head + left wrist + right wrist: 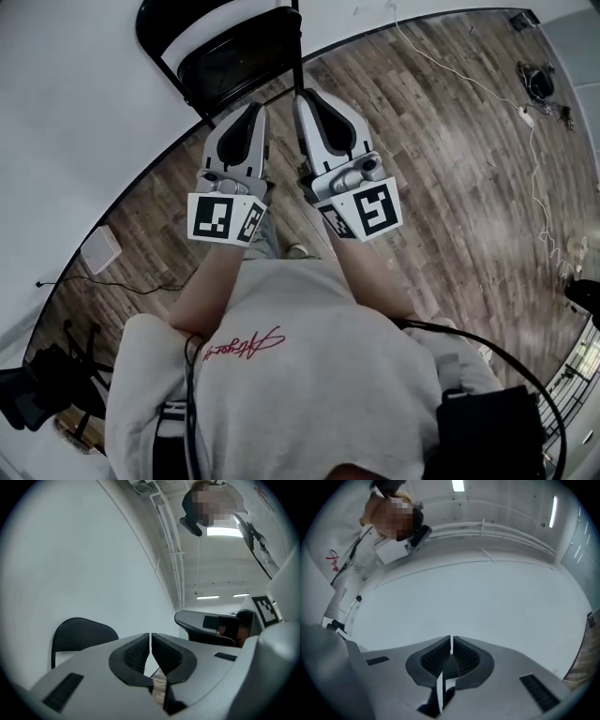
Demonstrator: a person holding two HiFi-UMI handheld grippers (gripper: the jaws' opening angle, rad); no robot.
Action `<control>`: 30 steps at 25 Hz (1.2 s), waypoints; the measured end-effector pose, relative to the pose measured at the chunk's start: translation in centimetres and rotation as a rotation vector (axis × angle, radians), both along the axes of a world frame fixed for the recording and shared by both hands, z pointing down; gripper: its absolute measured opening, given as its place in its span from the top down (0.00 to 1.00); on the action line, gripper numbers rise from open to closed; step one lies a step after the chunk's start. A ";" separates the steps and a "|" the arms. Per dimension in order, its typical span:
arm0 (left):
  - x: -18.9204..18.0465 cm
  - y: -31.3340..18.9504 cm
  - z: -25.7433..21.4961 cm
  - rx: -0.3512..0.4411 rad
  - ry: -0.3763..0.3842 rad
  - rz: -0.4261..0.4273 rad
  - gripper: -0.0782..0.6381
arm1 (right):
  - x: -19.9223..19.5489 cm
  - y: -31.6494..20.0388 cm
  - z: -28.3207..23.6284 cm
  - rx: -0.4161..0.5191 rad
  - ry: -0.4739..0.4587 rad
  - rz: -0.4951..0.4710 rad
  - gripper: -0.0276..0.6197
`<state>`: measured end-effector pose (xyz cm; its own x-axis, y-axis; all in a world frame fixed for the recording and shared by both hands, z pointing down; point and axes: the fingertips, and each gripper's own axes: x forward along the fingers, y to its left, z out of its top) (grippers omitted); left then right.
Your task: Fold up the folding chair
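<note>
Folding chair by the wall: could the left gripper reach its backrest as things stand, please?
Probably yes. The left gripper is close in front of the folding chair with nothing between them. Its jaws are shut and empty, so they would have to open first.

Left tongs (253,111), right tongs (307,97): closed, empty.

Wood-plank floor (450,141) — black folding chair (239,56), trailing white cable (534,178)
</note>
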<state>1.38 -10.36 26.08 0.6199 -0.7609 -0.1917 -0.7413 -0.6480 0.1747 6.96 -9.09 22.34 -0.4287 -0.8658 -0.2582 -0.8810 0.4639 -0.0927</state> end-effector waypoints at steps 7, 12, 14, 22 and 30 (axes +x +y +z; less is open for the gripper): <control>3.4 8.6 -1.6 0.044 -0.009 -0.005 0.87 | 4.4 7.3 2.5 -0.134 0.046 0.049 0.93; 3.2 11.1 -2.0 0.050 -0.048 0.017 0.87 | 4.1 9.1 3.5 -0.201 0.089 0.057 0.93; 2.8 11.6 -2.2 0.048 -0.060 0.021 0.87 | 2.7 9.4 3.3 -0.202 0.141 0.027 0.93; 1.5 11.9 -3.0 0.057 -0.064 0.015 0.87 | -0.8 9.4 2.7 -0.209 0.192 -0.031 0.93; 1.8 12.6 -3.2 0.050 -0.050 0.011 0.87 | -0.8 10.1 1.8 -0.185 0.194 -0.011 0.93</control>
<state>3.15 2.23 22.88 0.6377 -0.7444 -0.1980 -0.7413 -0.6629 0.1046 6.12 0.97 24.09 -0.4640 -0.8858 -0.0078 -0.8858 0.4640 -0.0071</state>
